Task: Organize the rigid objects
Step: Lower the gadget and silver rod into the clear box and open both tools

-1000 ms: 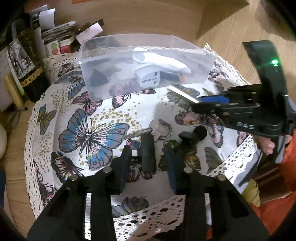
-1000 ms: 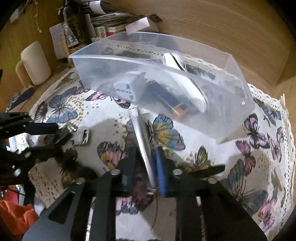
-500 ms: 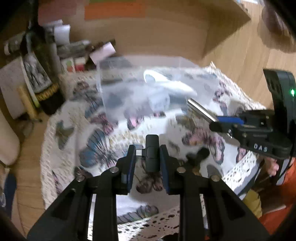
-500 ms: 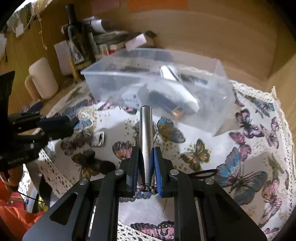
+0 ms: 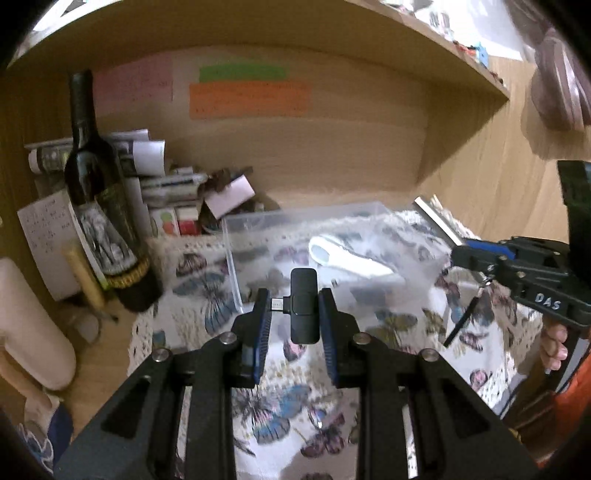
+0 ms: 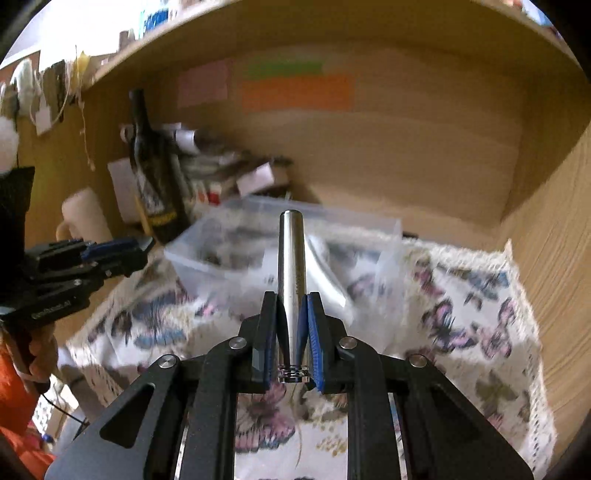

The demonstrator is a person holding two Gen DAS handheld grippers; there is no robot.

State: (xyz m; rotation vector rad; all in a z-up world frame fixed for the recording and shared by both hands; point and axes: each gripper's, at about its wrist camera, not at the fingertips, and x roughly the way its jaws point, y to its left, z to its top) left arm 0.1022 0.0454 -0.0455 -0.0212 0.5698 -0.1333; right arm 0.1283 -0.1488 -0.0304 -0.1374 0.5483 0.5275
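Clear plastic bin [image 5: 236, 258] open-topped, air above rim free; inside, white device [image 5: 347, 258] lies along middle, dark items beside it, blurred. Butterfly tablecloth [image 6: 480, 314] in front of and right of bin bare. Left of bin: dark wine bottle [image 5: 99, 199] upright, paper stack [image 5: 147, 166] and small boxes [image 5: 177, 221] behind it, white mug [image 6: 86, 218] further left. Wooden back wall [image 5: 295, 147] close behind bin, side wall [image 6: 554, 258] at right edge of cloth, shelf [image 5: 424, 33] overhead caps alcove.
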